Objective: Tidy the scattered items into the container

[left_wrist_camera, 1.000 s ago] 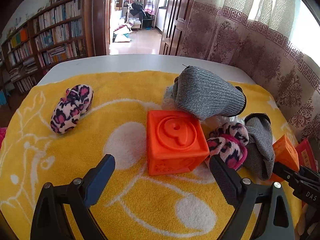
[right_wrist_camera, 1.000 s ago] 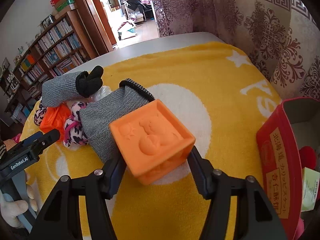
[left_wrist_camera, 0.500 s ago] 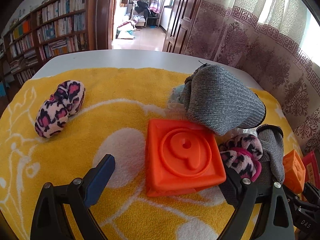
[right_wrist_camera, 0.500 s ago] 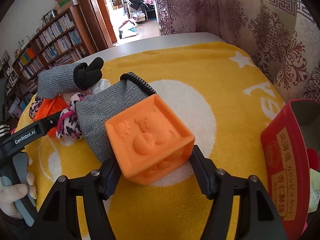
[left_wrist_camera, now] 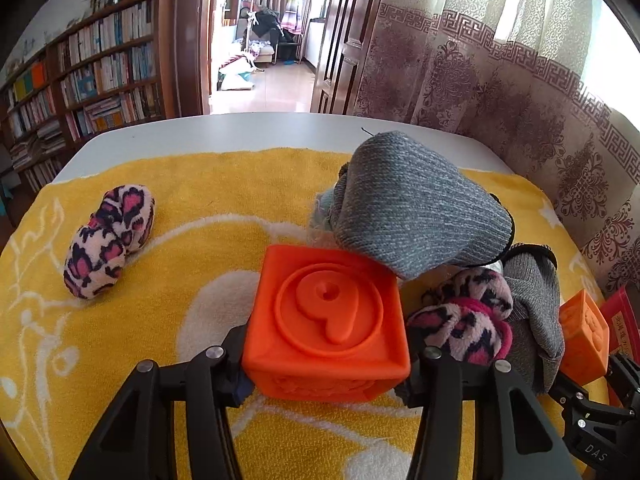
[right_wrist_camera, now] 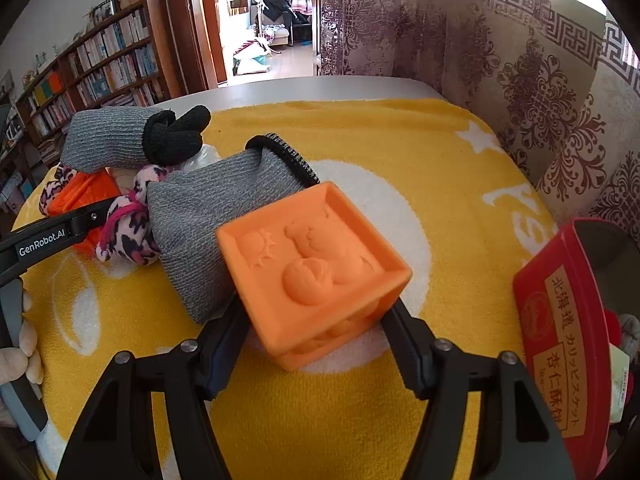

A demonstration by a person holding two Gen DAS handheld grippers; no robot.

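Nearest you, your left gripper (left_wrist_camera: 326,364) is closing its fingers on the deep orange rubber cube embossed with a 9 (left_wrist_camera: 328,324); the cube sits between them, both pads against its sides, on the yellow towel with white shapes (left_wrist_camera: 168,360) that covers the worktop.

Your right gripper (right_wrist_camera: 316,334) holds the paler orange rubber cube with a raised sun and animal (right_wrist_camera: 314,268), tilted above the towel, its fingers moderately wide.

At the towel's right edge stands the red cardboard box with gold lettering (right_wrist_camera: 560,344), open.

Just beyond both cubes lies a heap: two grey knit gloves (left_wrist_camera: 416,216) and a pink leopard-print plush scrunchie (left_wrist_camera: 464,328), touching each other.

Farther left, well apart, a second leopard-print plush piece (left_wrist_camera: 108,240) lies towards the towel's far left corner.
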